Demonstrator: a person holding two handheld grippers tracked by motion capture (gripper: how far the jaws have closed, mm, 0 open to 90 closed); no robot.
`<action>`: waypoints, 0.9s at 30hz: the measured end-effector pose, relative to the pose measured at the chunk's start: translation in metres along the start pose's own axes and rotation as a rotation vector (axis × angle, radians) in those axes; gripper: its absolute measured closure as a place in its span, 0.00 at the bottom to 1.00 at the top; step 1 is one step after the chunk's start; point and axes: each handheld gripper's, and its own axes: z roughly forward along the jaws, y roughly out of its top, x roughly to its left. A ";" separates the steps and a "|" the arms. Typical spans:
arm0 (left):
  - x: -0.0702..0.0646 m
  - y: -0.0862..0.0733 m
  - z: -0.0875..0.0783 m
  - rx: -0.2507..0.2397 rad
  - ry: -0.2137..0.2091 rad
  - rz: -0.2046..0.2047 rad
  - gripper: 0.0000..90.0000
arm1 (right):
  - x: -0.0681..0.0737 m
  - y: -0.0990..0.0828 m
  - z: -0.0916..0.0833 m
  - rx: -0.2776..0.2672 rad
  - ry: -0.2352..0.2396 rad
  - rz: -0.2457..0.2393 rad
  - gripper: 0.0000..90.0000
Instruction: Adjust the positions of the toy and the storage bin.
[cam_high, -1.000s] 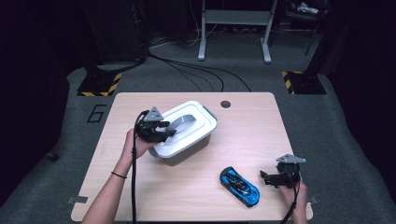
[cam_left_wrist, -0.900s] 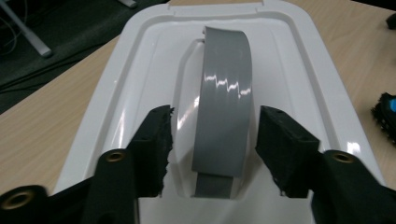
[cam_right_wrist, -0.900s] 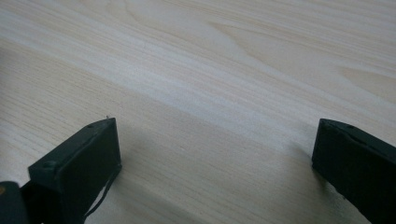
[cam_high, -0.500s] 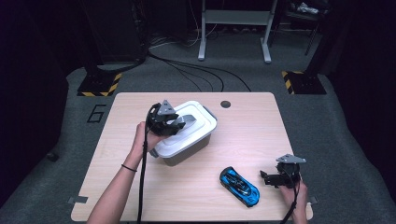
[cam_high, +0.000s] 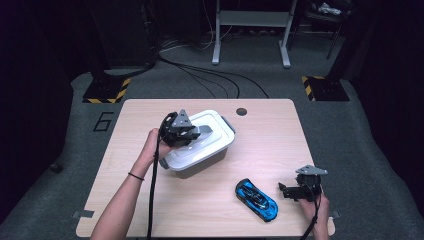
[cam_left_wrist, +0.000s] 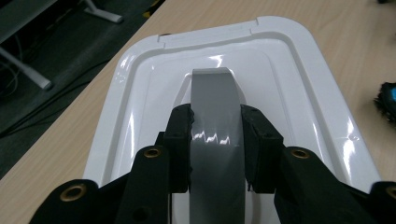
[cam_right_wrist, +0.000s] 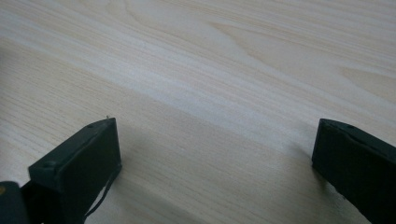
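Left claw (cam_left_wrist: 215, 140) has just closed on the grey handle (cam_left_wrist: 215, 116) of the glossy, stiff lid (cam_left_wrist: 299, 93), a sound but slippery hold; right claw (cam_right_wrist: 215, 154) gapes empty.

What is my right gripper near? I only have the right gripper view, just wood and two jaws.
Observer: In the high view, the right gripper sits open near the table's right front corner, jaws toward a blue toy car, apart from it.
Operator: Where's the other one?
Observer: The left gripper is over a white lidded box farther left.
Operator: Holding anything?
Observer: Yes. In the left gripper view its jaws have just closed on the lid's grey handle, one pad on each side.
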 end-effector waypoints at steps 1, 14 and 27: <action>-0.001 0.000 0.000 -0.002 -0.014 0.013 0.74 | 0.000 0.000 0.000 0.000 0.000 0.000 0.00; 0.002 -0.010 -0.009 -0.060 0.029 -0.130 0.28 | 0.000 0.000 0.000 -0.002 -0.001 0.003 0.00; 0.003 -0.055 -0.045 -0.043 0.100 -0.291 0.03 | 0.010 0.017 -0.006 0.001 0.040 -0.025 0.04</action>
